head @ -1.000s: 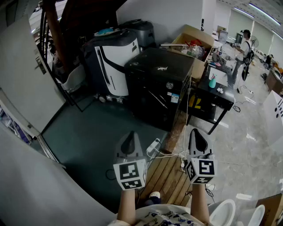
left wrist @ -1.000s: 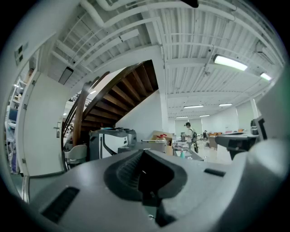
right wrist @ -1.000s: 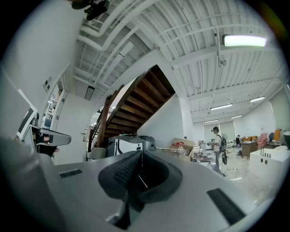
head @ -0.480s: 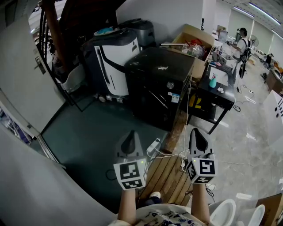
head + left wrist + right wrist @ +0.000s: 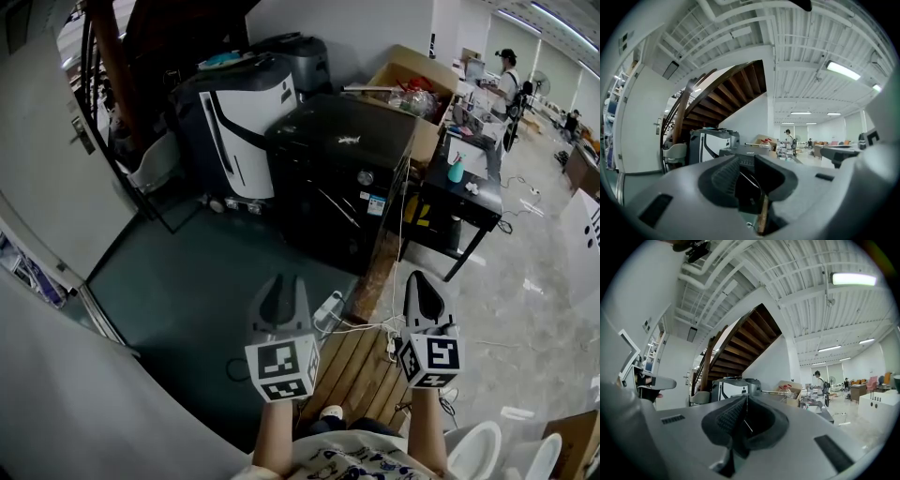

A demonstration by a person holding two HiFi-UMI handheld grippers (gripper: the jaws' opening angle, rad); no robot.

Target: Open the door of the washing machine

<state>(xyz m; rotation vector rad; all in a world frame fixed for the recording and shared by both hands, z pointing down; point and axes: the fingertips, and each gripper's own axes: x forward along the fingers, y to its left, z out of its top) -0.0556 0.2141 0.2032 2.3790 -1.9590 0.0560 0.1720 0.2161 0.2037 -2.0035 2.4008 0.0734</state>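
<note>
The black box-shaped washing machine [image 5: 339, 155] stands on the floor ahead of me, up in the middle of the head view, just beside a white-and-navy appliance [image 5: 239, 122] on its left. Its dark front door [image 5: 342, 220] faces me and looks closed. A round silver knob [image 5: 366, 177] sits near the top edge; I cannot make out a handle for certain.

My left gripper [image 5: 281, 287] has just been opening. Its jaws now stand a little apart with nothing between them, and through the gap in the left gripper view [image 5: 746, 164] I see only the machine's top, far off. My right gripper [image 5: 419, 281] has its jaws pressed together, empty.

Both tools point level, low in the head view over the wooden floor boards [image 5: 356, 370] and a white power strip [image 5: 326, 310], well apart from the machine. I read the parted left jaws as readiness for a grasp. The whole approach to the door is not yet made, and I need a clearer look at its edge first.
</note>
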